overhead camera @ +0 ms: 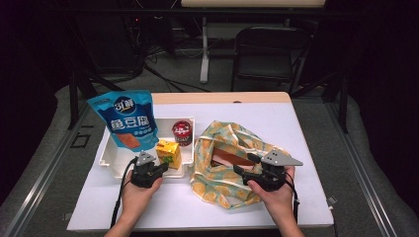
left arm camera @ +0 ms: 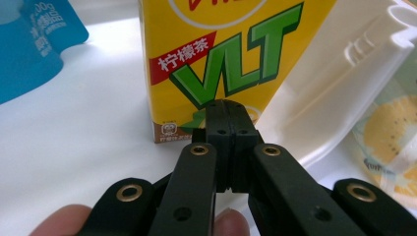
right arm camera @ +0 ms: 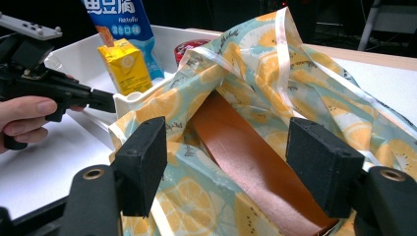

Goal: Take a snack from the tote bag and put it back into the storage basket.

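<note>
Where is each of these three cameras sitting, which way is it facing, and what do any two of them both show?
High view: above the person's side, looking forward and down on the white table; both forearms enter from the bottom, holding the left gripper and right gripper.
Left gripper view: rides the left gripper, facing the yellow lemon tea carton in the white tray; jaws shut, fingertips at the bottom.
Right gripper view: rides the right gripper, jaws open over the lemon-print bag.
Shared: both gripper views show the carton and tray.
</note>
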Motion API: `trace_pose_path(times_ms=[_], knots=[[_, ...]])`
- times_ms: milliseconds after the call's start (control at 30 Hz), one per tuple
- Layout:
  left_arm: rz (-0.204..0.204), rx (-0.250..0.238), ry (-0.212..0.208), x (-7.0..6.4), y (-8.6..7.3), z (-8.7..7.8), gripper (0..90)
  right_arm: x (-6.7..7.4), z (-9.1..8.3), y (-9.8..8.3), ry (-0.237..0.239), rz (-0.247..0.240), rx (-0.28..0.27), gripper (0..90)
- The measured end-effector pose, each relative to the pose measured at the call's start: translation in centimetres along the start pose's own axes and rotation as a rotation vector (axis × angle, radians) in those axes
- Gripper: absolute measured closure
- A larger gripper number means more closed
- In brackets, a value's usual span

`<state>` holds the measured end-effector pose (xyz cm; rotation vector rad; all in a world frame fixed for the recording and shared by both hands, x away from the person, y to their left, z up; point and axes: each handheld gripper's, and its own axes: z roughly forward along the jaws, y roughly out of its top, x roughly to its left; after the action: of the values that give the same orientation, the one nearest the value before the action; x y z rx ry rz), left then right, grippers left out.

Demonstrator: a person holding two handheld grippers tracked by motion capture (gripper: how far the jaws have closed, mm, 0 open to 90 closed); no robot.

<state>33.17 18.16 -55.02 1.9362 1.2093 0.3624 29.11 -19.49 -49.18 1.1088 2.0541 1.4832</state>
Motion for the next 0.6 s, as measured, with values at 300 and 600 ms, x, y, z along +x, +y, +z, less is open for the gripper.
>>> trace_pose_path(times_ms=[300, 600], knots=[[0.022, 0.010, -0.001, -0.1, -0.1, -0.3, 89.4, -0.2, -0.2, -0.1, -0.007, 0.002, 0.001, 32.2], [-0.109, -0.043, 0.061, 3.1, 0.8, -1.4, 90.0, -0.3, -0.2, 0.1, -0.008, 0.002, 0.000, 32.5]])
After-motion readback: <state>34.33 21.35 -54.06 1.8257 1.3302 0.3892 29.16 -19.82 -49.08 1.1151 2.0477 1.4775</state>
